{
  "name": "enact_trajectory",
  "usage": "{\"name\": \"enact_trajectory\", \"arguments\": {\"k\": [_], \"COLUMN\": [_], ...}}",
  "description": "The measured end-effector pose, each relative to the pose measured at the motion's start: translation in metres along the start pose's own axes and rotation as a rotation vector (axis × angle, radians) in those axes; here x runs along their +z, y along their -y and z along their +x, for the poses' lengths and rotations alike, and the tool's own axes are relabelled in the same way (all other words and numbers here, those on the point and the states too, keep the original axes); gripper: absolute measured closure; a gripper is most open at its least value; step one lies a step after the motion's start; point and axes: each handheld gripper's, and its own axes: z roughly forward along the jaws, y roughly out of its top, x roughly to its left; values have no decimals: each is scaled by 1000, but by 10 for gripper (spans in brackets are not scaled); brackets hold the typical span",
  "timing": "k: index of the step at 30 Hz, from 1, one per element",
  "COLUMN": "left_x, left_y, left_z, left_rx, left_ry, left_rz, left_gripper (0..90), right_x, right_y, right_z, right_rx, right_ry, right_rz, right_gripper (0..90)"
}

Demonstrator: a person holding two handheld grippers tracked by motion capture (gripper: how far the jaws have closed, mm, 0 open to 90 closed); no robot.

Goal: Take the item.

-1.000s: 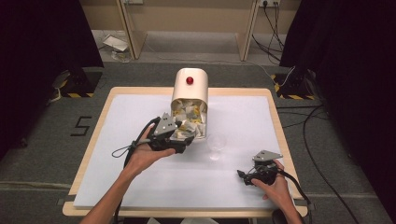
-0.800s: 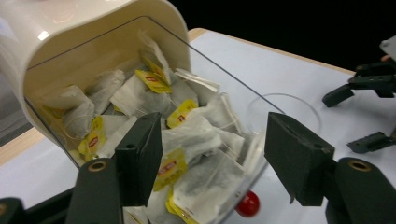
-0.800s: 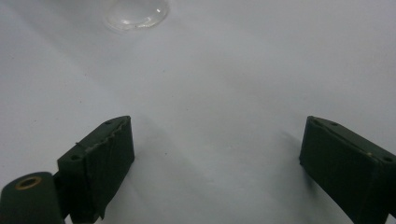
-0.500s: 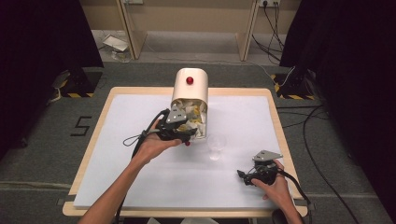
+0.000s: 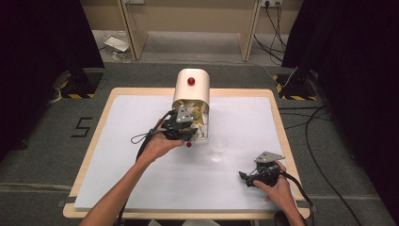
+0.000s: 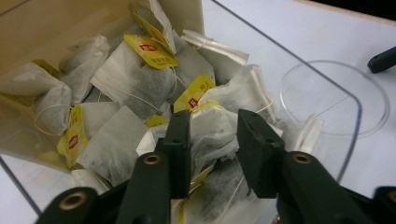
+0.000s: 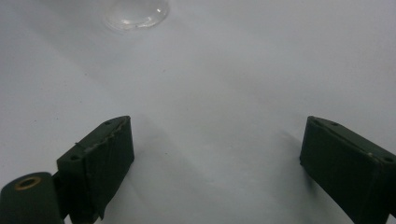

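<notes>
A cream bin (image 5: 190, 92) with a red knob lies open toward me, and its clear front tray (image 6: 348, 121) holds several tea bags with yellow tags (image 6: 152, 50). My left gripper (image 5: 182, 126) reaches down into that pile. Its jaws (image 6: 213, 125) are pinched on one white tea bag (image 6: 211, 140) near the tray's front wall. A clear glass cup (image 5: 218, 144) stands just right of the bin and shows again as the cup (image 6: 334, 95) beyond the tray wall. My right gripper (image 5: 249, 179) rests open on the white table, with nothing between its jaws (image 7: 217, 149).
The white mat (image 5: 141, 188) covers the wooden table (image 5: 277, 101). A small red ball (image 5: 188, 144) sits at the tray's front edge. The cup's base (image 7: 136, 14) lies well ahead of the right gripper. Cables trail off the table's right side.
My left gripper has moved forward and right, from the bin's front into the tea bag pile, and now pinches a bag. The right gripper has stayed put.
</notes>
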Motion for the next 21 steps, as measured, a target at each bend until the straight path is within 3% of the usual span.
{"name": "enact_trajectory", "arguments": {"k": [6,12,17,21], "left_x": [1,-8,-28,-39], "left_y": [-6,-10,-18,-24], "left_z": [-2,2,11,14], "left_rx": [34,15,-31,-40], "left_ry": [3,17,48,59], "left_rz": [-1,-41,-108,-141], "left_gripper": [867,888,889,889], "right_x": [0,0,0,0], "right_y": [0,0,0,0], "right_z": [0,0,0,0], "right_rx": [-1,-1,-1,-1], "right_ry": [0,0,0,0], "right_rz": [2,2,2,2], "right_gripper": [104,104,104,104]}}
